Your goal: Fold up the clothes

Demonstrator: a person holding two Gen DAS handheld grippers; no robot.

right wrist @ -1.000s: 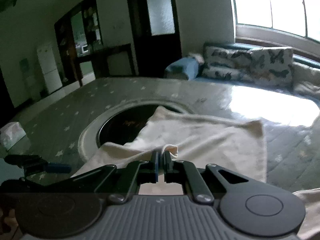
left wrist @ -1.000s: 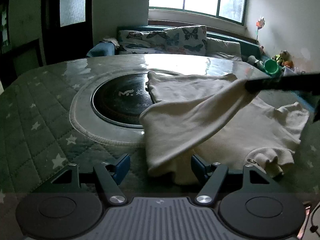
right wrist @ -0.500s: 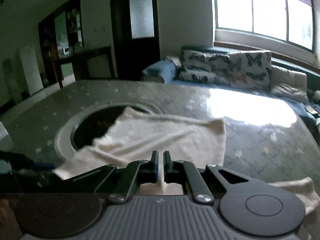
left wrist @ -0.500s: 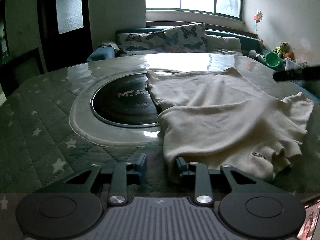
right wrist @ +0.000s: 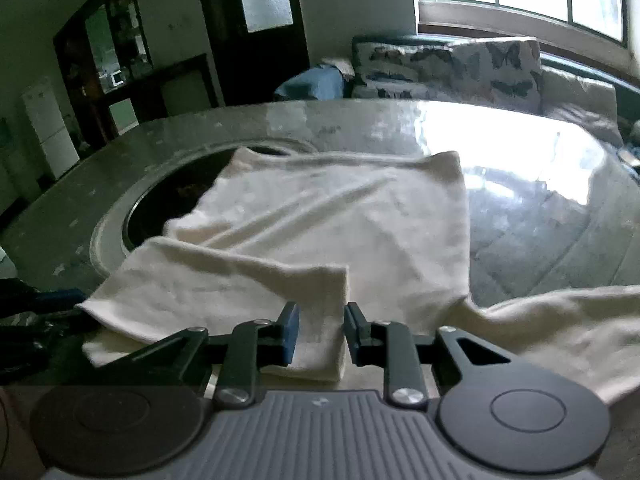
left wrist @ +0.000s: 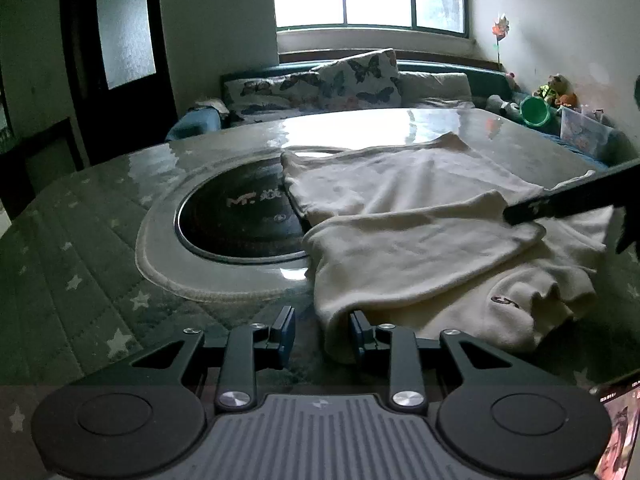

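A cream sweater [left wrist: 404, 216] lies on the round table, partly over the dark hob in the middle, with one flap folded across its body. It also shows in the right wrist view [right wrist: 328, 216]. My left gripper [left wrist: 322, 334] is open, its jaws on either side of the sweater's near folded edge. My right gripper [right wrist: 318, 338] is open, with the folded corner of the cloth lying loose between its jaws. The right gripper's dark finger [left wrist: 568, 200] reaches in from the right in the left wrist view, over the folded flap.
The round table has a grey star-patterned cover [left wrist: 72, 264] and a black inset hob [left wrist: 240, 216]. A sofa with butterfly cushions [left wrist: 352, 80] stands behind it. A green bucket [left wrist: 534, 110] and toys sit at the far right. A door [right wrist: 260, 28] is at the back left.
My right gripper has carried the flap across the sweater, lowered it and opened, letting the cloth go. My left gripper has narrowed its jaws but stays open at the near edge.
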